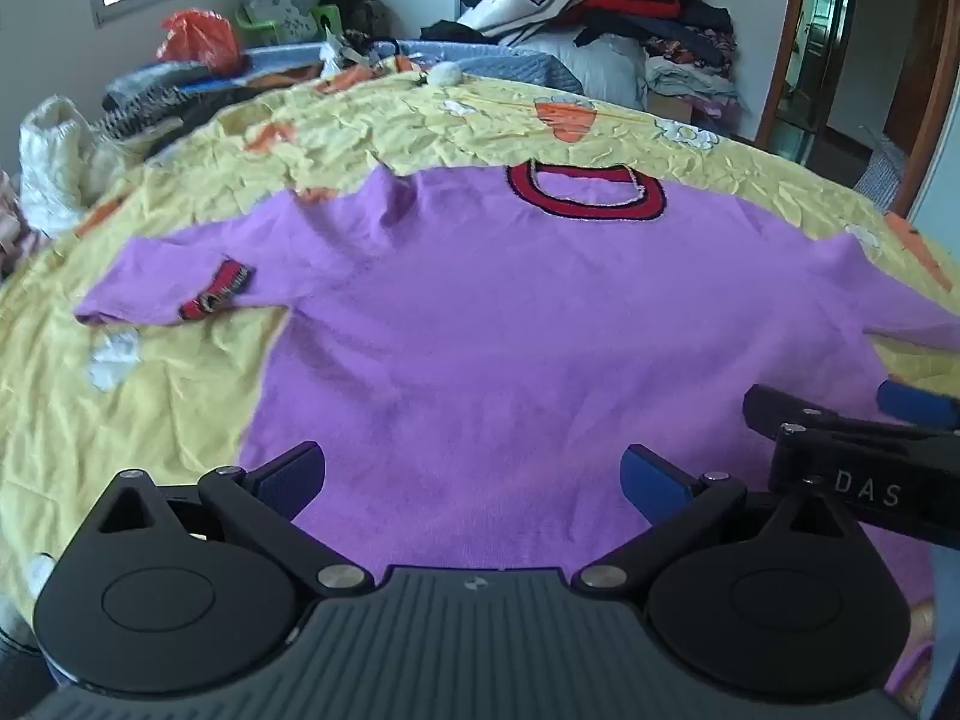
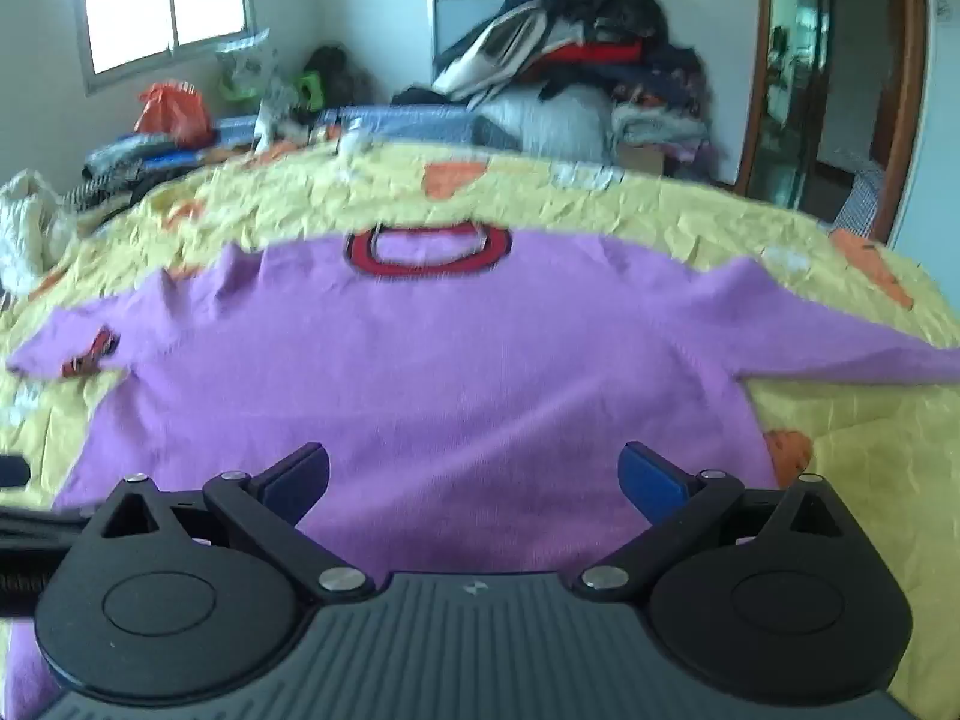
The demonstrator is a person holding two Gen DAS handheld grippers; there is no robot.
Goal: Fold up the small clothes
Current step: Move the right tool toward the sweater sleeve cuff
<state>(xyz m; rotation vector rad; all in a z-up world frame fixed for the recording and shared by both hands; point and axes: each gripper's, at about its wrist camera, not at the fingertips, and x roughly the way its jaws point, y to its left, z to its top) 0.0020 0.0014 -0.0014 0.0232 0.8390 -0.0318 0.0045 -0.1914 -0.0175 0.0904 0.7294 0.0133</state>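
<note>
Bedroom, yellow bedspread (image 1: 180, 408): purple sweater (image 1: 480, 330) spread flat for folding.
Left gripper (image 1: 471, 474) and right gripper (image 2: 474, 474) wide apart, empty, above sweater's near hem.

Black left tool (image 1: 474, 477), blue pads, silver screws.

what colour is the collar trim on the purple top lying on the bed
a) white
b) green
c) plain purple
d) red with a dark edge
d, the purple top lies flat on the yellow bedspread and its collar is a red band with a dark edge.
</note>
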